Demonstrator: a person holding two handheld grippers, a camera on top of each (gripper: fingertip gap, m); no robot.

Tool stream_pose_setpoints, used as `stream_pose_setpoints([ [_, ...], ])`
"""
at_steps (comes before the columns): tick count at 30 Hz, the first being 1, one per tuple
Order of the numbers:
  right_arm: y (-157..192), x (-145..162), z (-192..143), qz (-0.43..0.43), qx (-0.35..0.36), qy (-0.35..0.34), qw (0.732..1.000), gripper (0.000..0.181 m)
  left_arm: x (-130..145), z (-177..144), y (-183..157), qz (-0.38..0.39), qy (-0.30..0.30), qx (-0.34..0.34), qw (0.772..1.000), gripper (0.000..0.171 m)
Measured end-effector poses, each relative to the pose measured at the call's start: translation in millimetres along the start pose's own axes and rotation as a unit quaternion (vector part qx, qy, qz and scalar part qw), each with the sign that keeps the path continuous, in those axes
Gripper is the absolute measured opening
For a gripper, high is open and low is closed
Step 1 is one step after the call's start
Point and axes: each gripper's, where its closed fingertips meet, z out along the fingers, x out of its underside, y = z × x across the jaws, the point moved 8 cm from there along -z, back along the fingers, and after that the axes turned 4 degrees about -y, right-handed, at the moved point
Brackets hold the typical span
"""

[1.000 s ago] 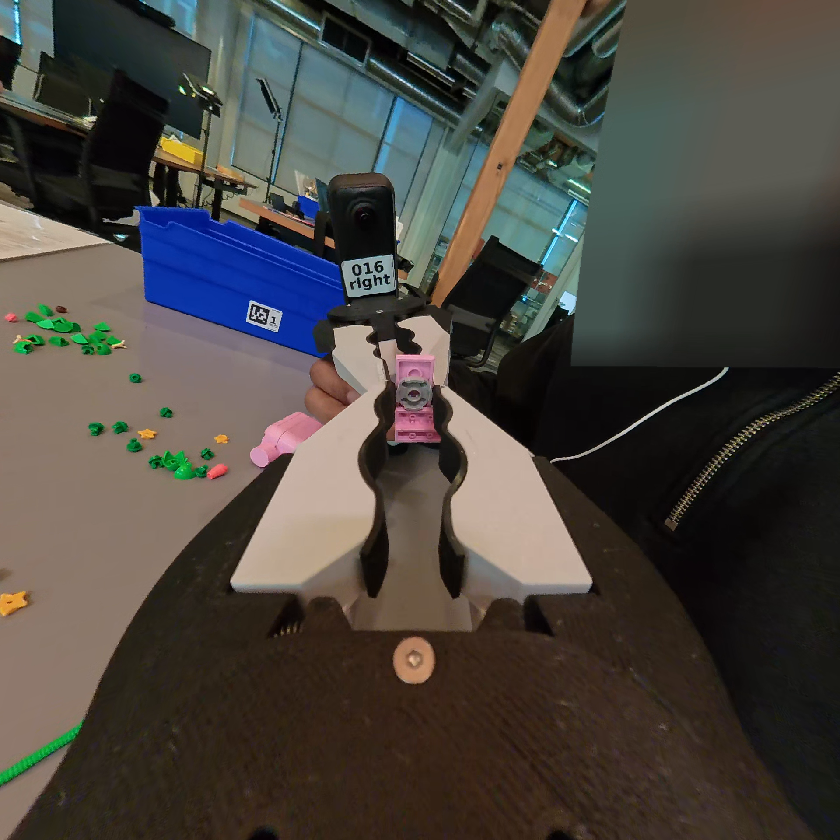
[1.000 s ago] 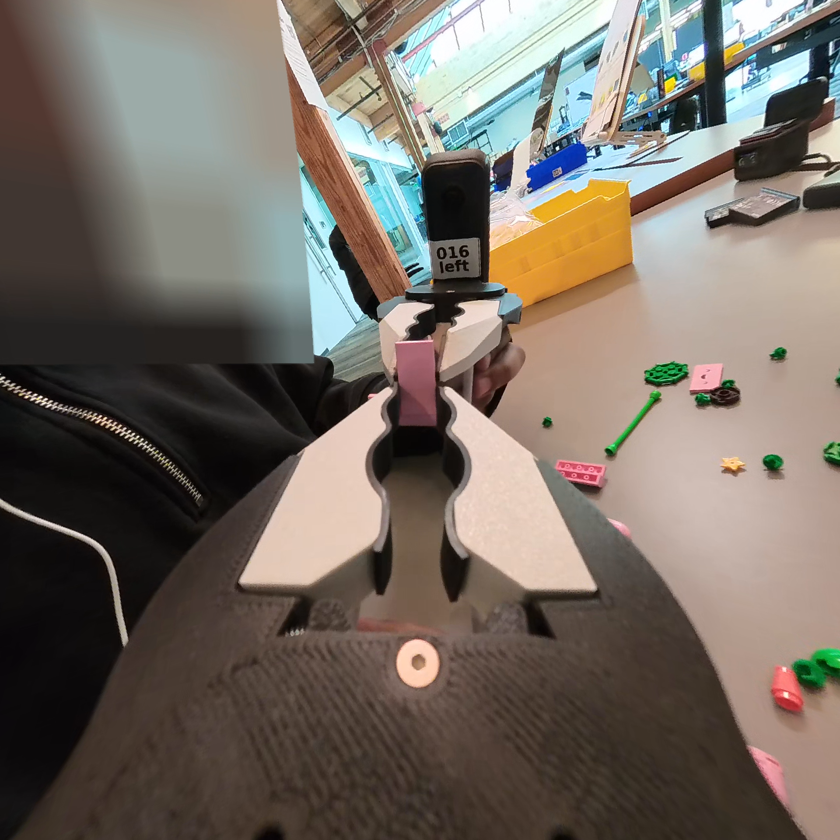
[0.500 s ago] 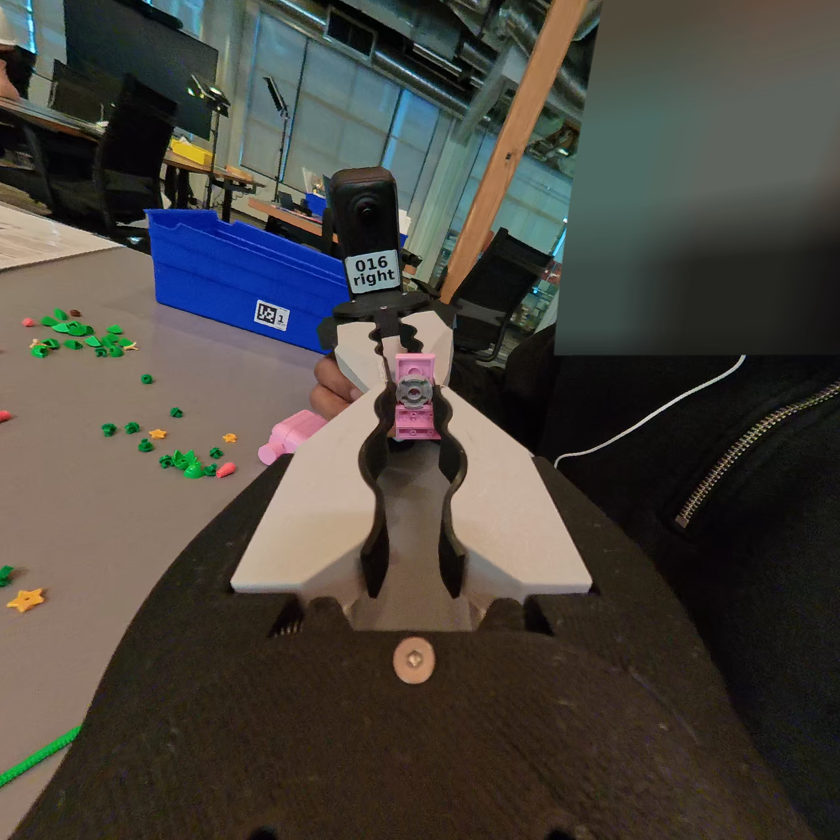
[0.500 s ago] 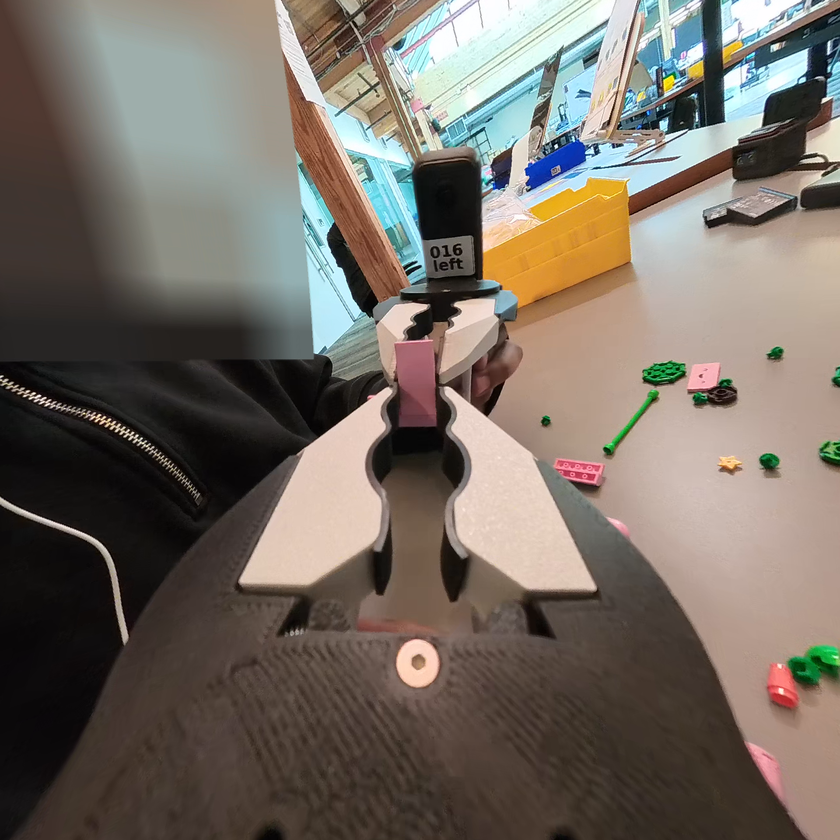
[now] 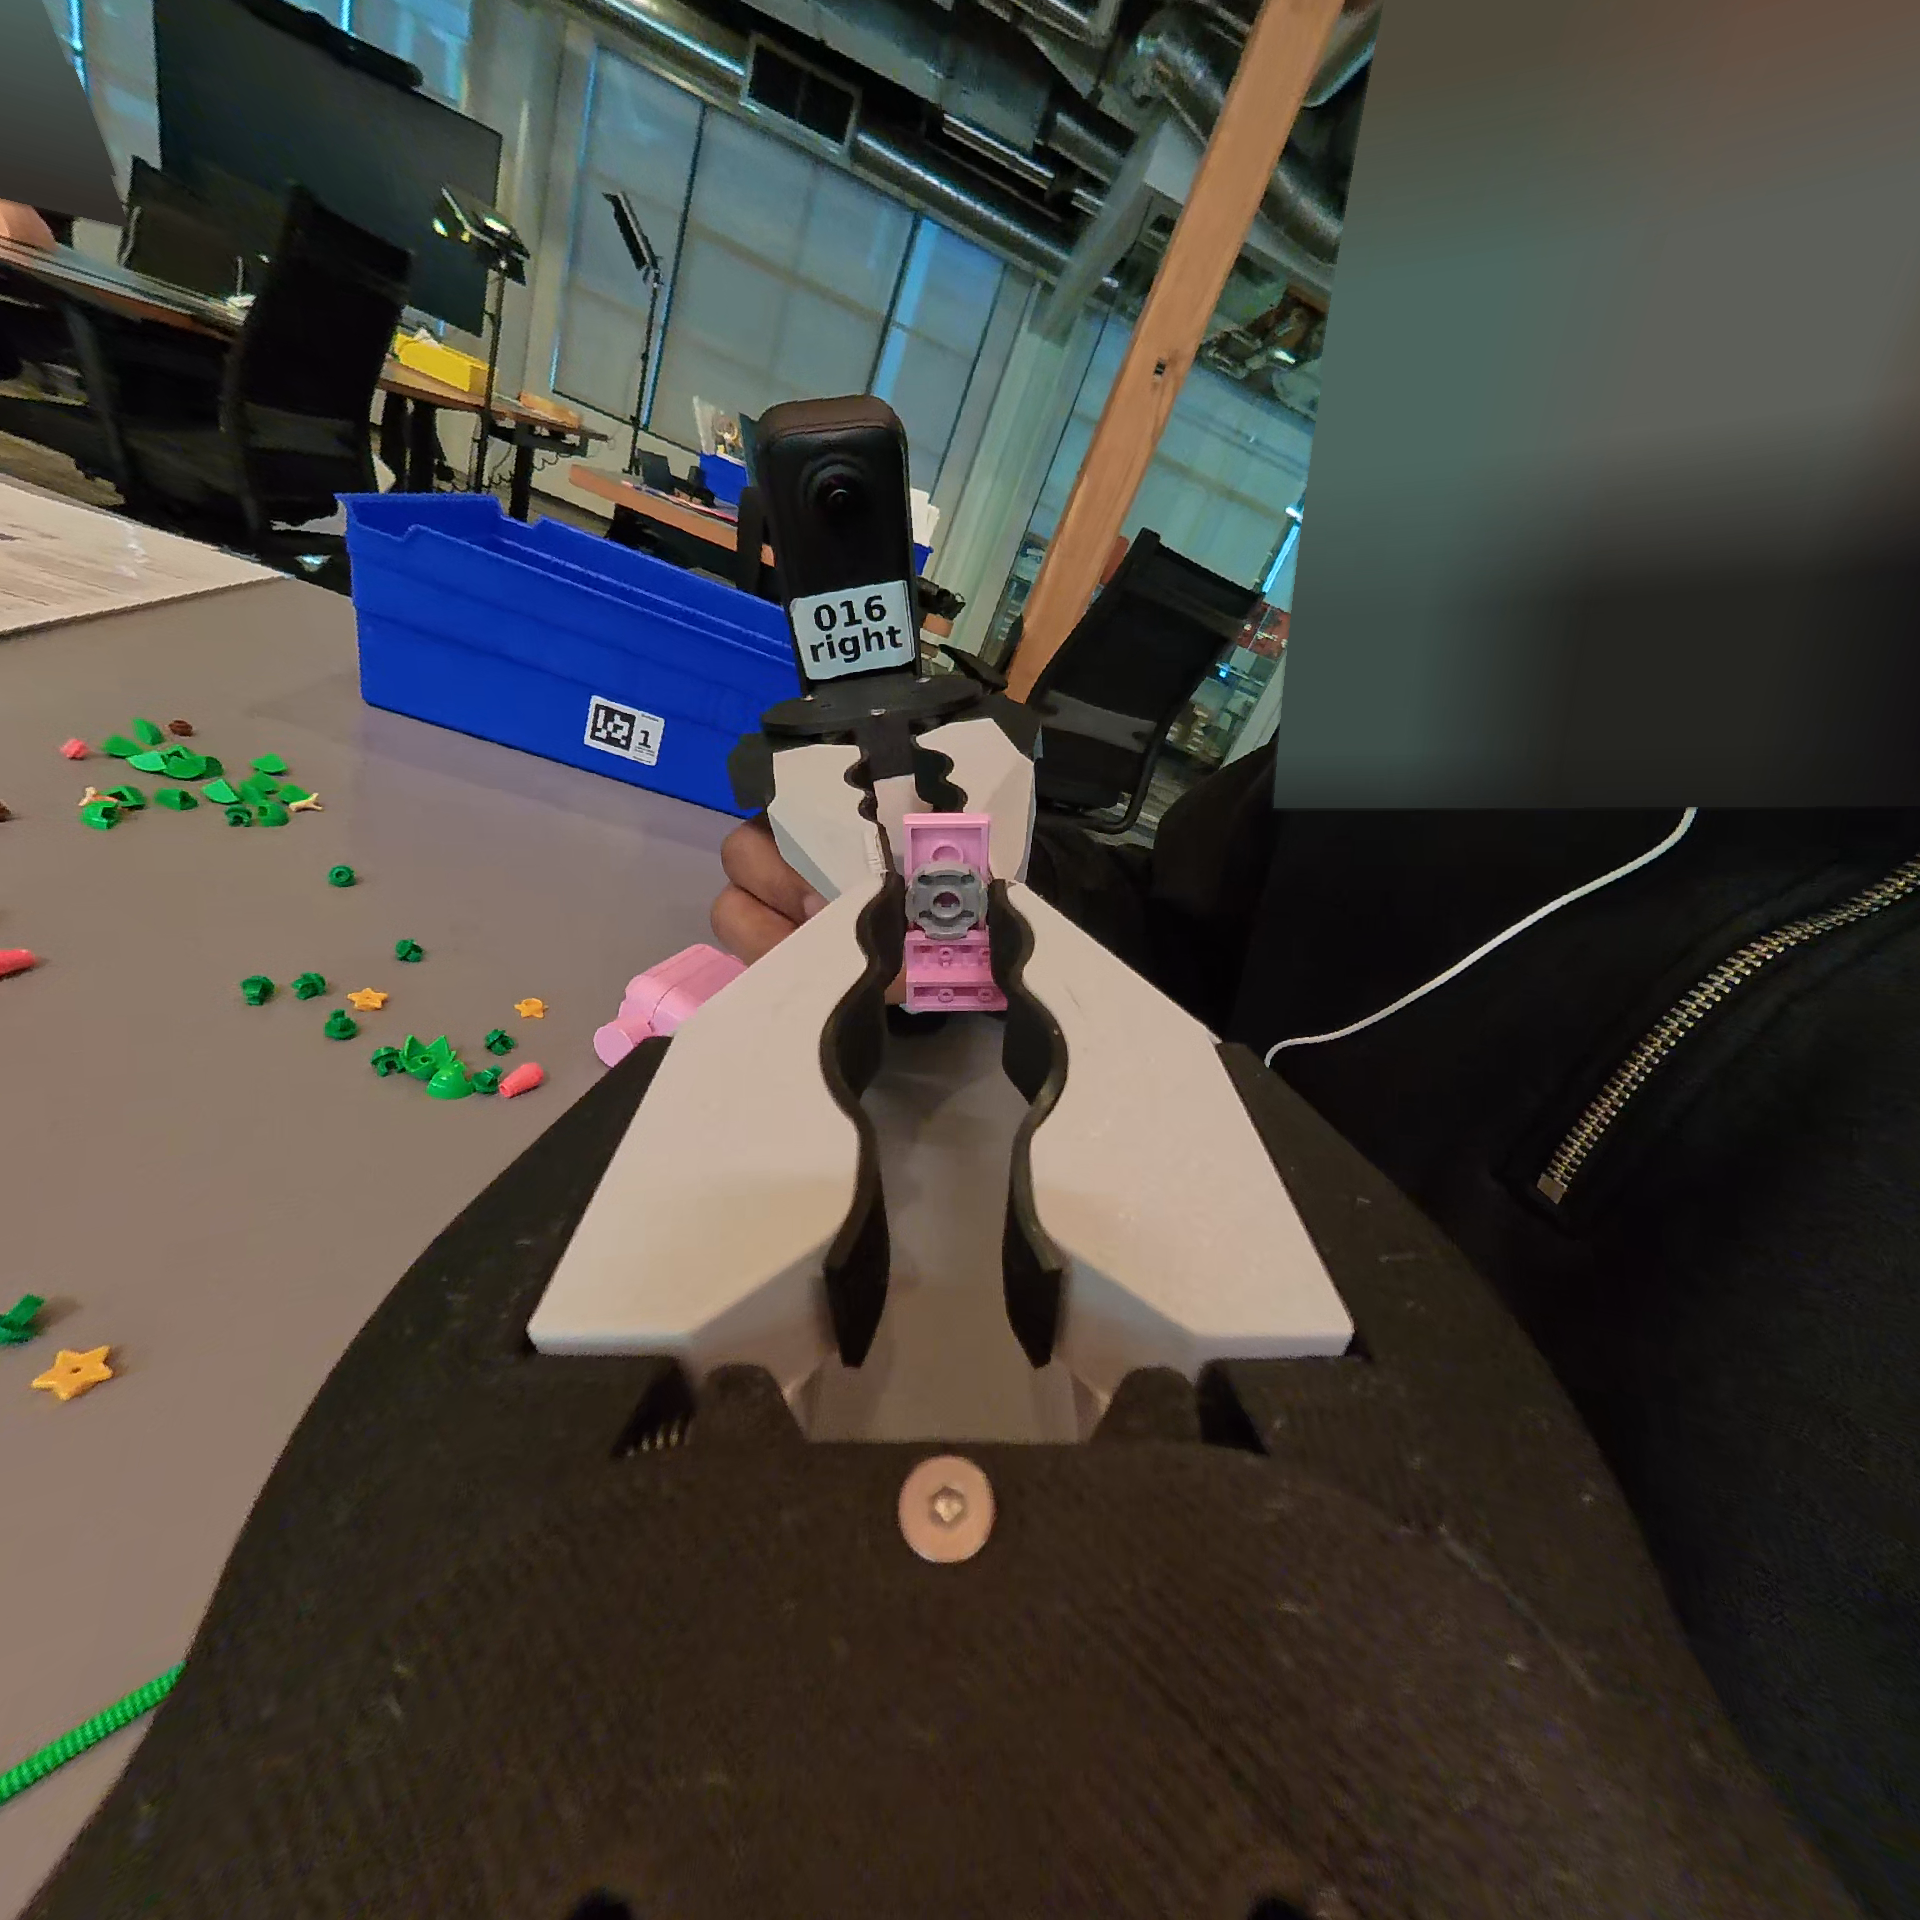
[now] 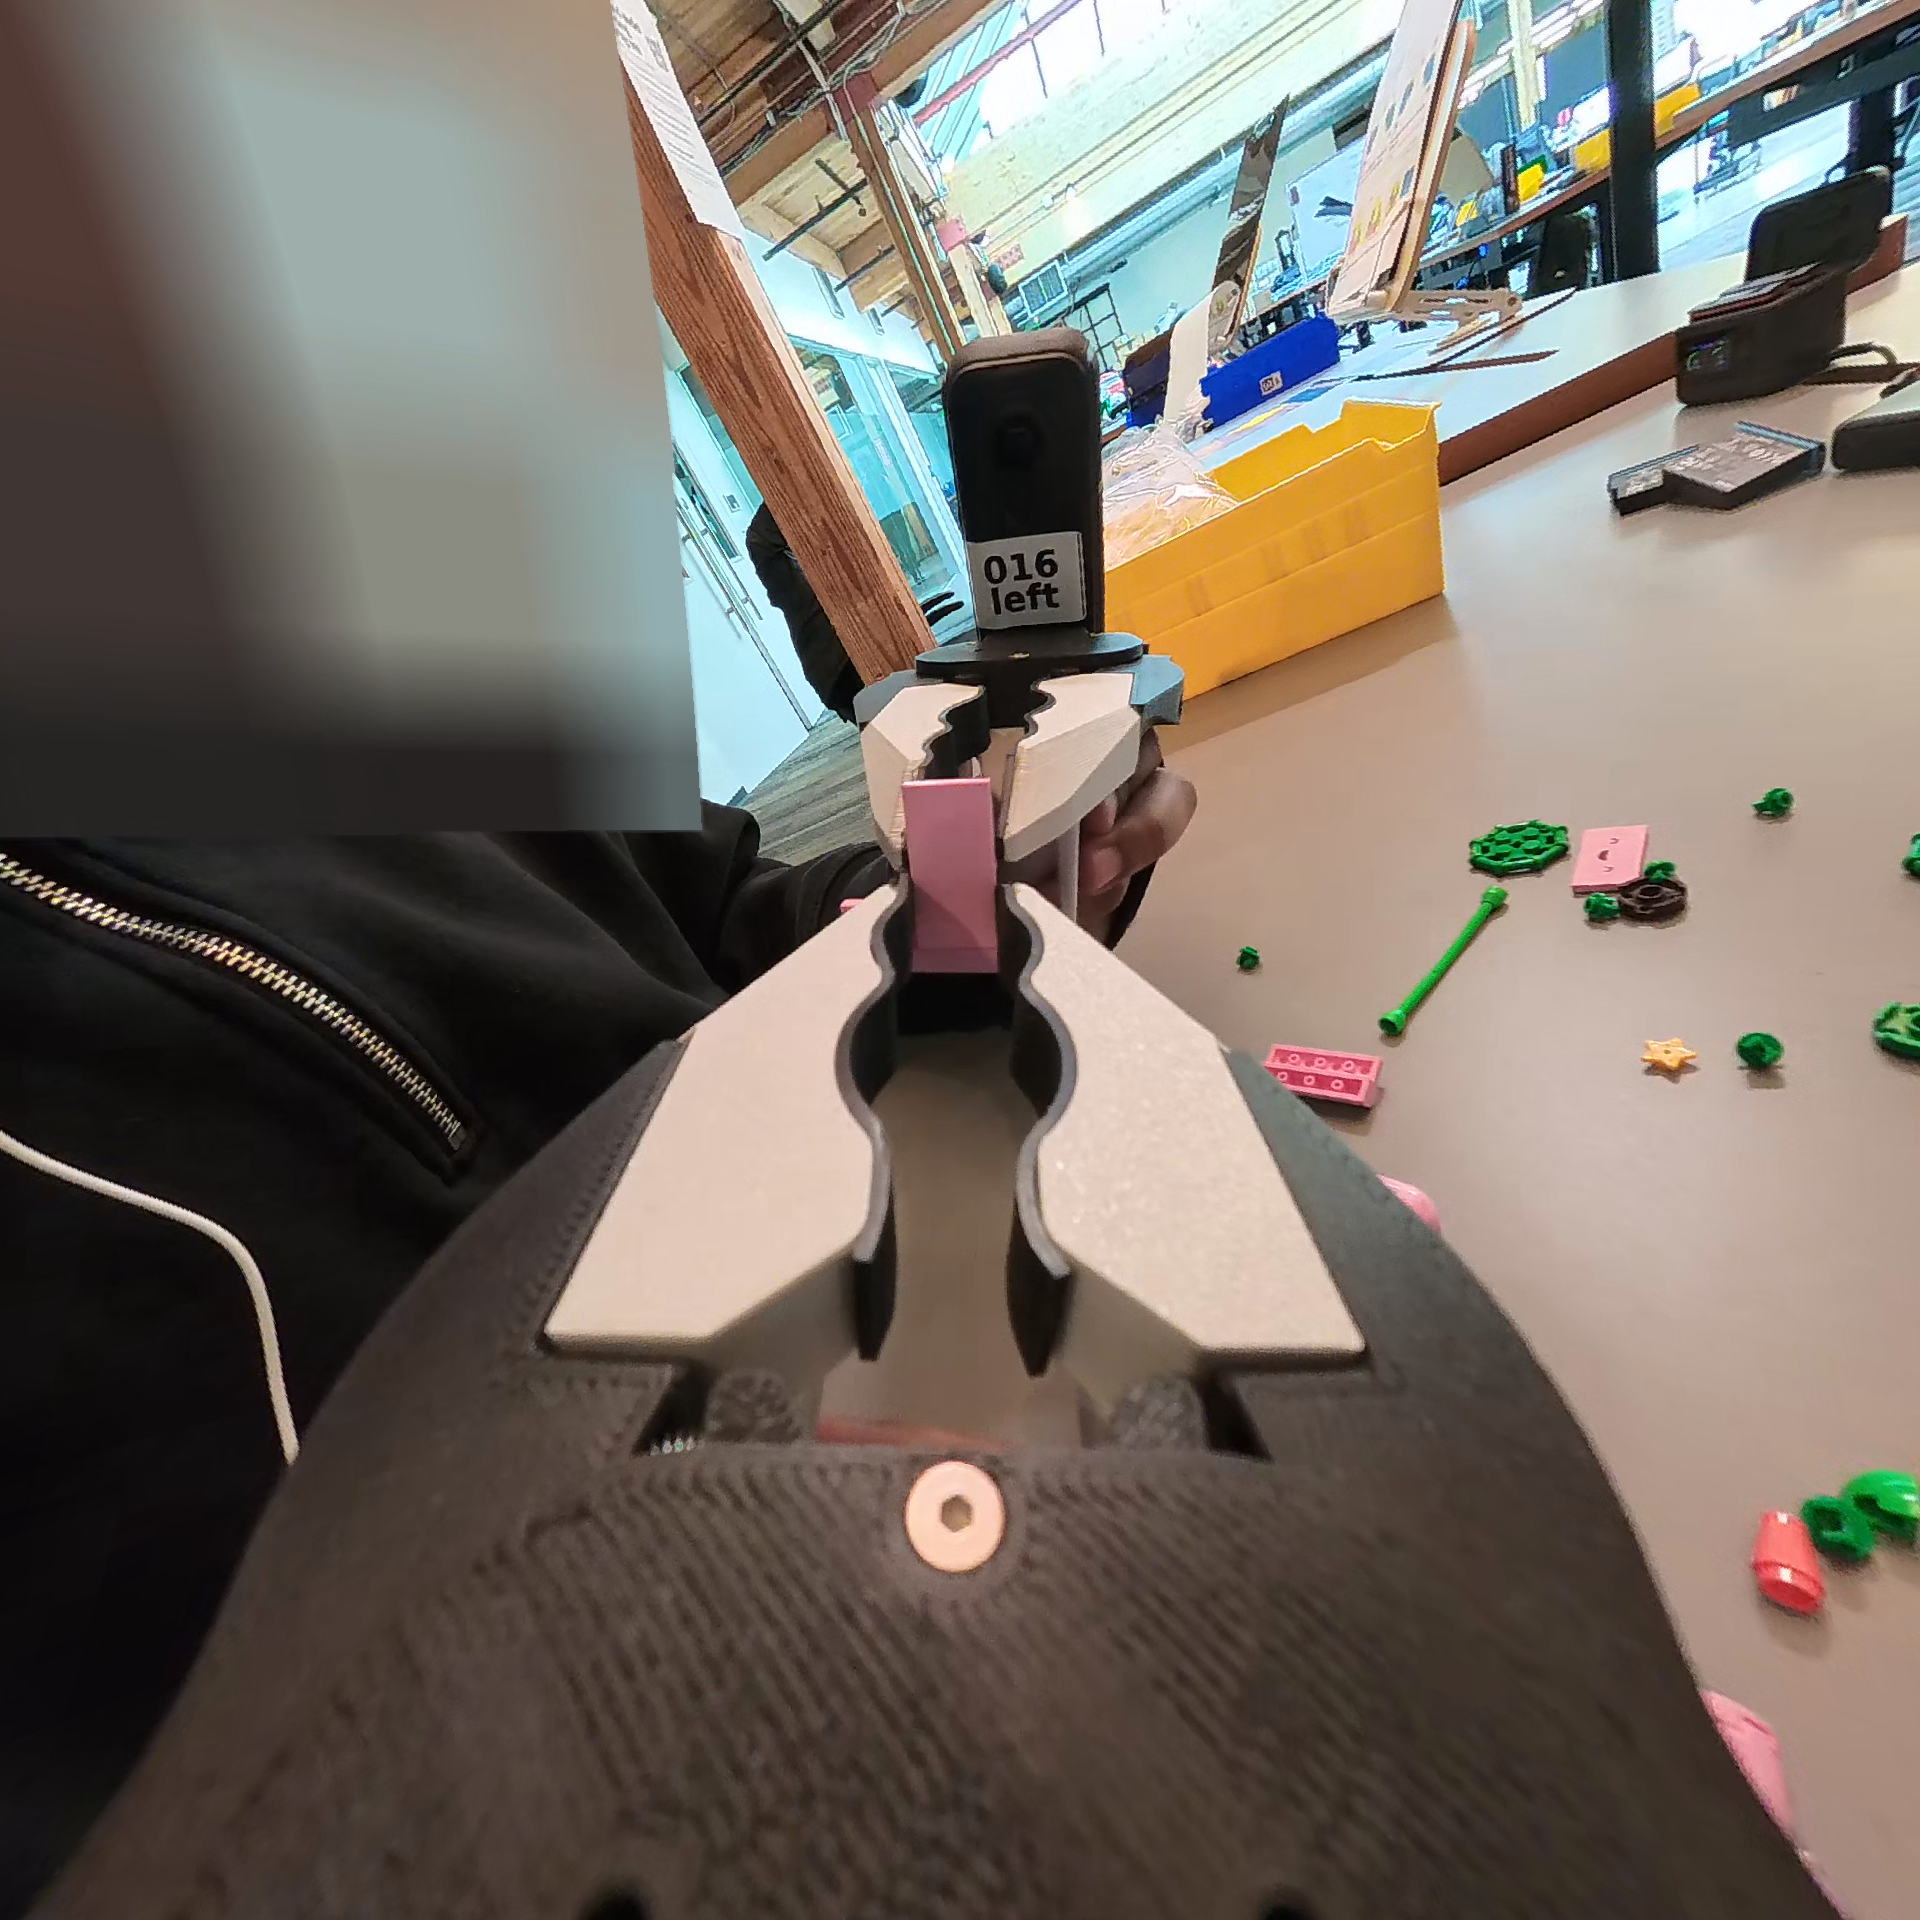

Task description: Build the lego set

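A pink Lego assembly [image 5: 943,961] with a grey round plate [image 5: 943,902] on its studded face is held in the air between both grippers, which face each other. My left gripper [image 5: 945,935] is shut on its sides. In the right wrist view the assembly's smooth pink back [image 6: 948,883] sits between the tips of my right gripper [image 6: 948,925], which is shut on it too. The right gripper [image 5: 899,800] shows just behind the piece in the left wrist view. The left gripper [image 6: 982,748] shows behind it in the right wrist view.
A blue bin [image 5: 540,623] and a yellow bin [image 6: 1299,540] stand on the grey table. Loose green pieces [image 5: 187,774], a pink cylinder [image 5: 665,997], a pink brick [image 6: 1322,1075], a green rod [image 6: 1439,961] and a pink plate [image 6: 1608,857] lie around. A person in a black jacket [image 5: 1558,1143] is close behind. Left and right tips are no more than a few centimetres apart.
Both grippers have drifted slightly together with the pink assembly between them. The grip looks the same.
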Motion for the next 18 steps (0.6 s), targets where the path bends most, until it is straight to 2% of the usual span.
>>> stream_pose_setpoints([
  [9, -0.1, -1.0, -0.1, -0.012, 0.013, -0.009, 1.000, 0.013, -0.7, -0.4, -0.1, 0.009, -0.002, -0.013, 1.000, 0.010],
  [14, 0.7, -2.0, -0.5, -0.031, 0.026, -0.020, 0.999, 0.023, 0.1, 0.3, 0.3, 0.009, -0.011, -0.020, 1.000, 0.010],
  [18, 1.9, -0.6, 1.4, -0.032, 0.021, -0.020, 0.999, 0.019, 0.7, 2.2, -0.7, 0.010, -0.018, -0.026, 0.999, 0.010],
])
